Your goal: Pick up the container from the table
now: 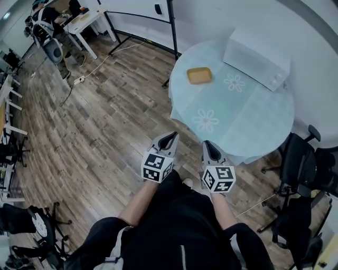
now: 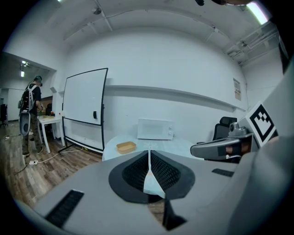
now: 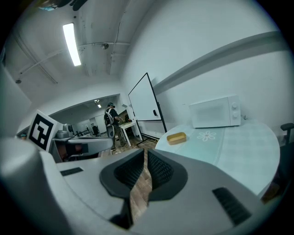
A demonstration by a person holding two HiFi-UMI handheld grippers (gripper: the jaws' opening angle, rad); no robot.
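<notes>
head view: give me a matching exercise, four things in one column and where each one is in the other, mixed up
1. container
2. microwave
3. office chair
4. left gripper

a. over the wood floor, short of the table
b. on the table's far side, by the wall
c. near the table's left rim
d. on the floor at the table's right

Pairs: 1-c, 2-b, 3-d, 4-a

office or lab, whiteboard [image 2: 83, 108], office chairs [image 1: 299, 164], desks [image 1: 88, 23], strip lights [image 3: 72, 44]
</notes>
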